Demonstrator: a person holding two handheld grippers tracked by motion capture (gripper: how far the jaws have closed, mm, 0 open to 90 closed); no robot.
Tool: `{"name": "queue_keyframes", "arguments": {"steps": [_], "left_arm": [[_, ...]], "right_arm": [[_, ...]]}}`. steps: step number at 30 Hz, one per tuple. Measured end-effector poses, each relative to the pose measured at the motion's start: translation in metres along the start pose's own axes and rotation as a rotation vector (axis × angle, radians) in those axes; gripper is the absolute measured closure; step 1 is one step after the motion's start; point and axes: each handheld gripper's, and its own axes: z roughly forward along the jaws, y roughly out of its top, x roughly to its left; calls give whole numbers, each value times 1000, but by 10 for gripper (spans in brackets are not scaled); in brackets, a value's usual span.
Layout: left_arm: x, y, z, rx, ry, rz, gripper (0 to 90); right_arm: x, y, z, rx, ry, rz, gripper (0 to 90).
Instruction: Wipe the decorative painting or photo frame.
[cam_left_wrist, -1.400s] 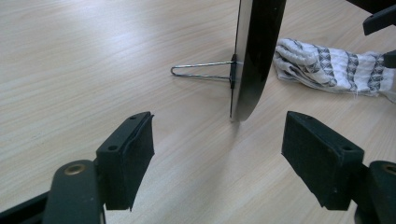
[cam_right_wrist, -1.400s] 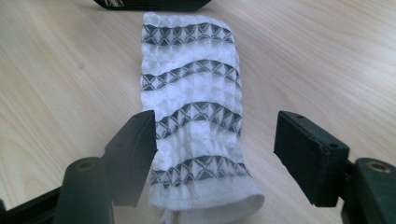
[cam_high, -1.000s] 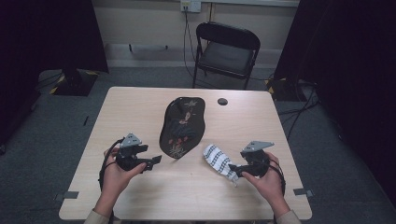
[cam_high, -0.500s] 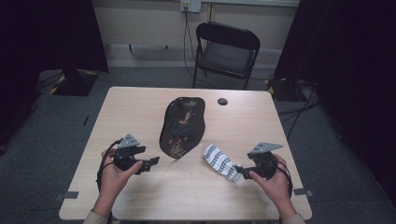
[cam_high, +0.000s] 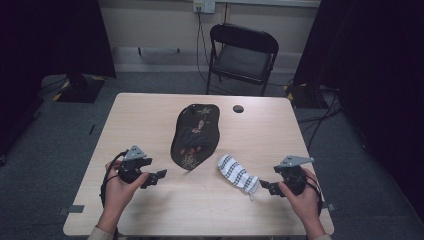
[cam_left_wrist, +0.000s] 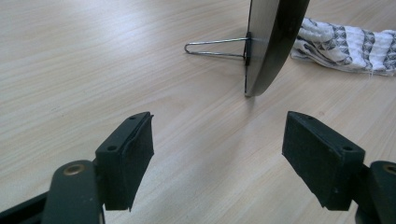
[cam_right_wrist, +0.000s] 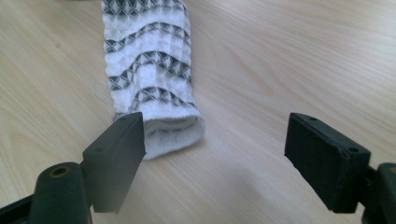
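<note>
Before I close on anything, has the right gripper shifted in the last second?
Yes. The right gripper has drawn back toward the table's right edge, away from the black-and-white patterned sock, which stayed put.

The worktop is pale wood-grain, smooth with a slight sheen. The sock is knitted cloth, textured. At the upper right of the left gripper view, a glossy dark board stands on thin metal wire.

Small dark disc, unidentifiable.
</note>
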Motion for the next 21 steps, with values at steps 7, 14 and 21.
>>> {"name": "queue_keyframes", "arguments": {"steps": [7, 14, 21], "left_arm": [[1, -2, 0, 5, 0, 11, 246], [3, -4, 0, 10, 3, 15, 246], [3, -4, 3, 19, 1, 23, 246]], "right_arm": [[-6, -10, -6, 1, 4, 40, 200], [-8, -19, -7, 14, -8, 40, 200], [-12, -28, -12, 15, -13, 63, 200]]}}
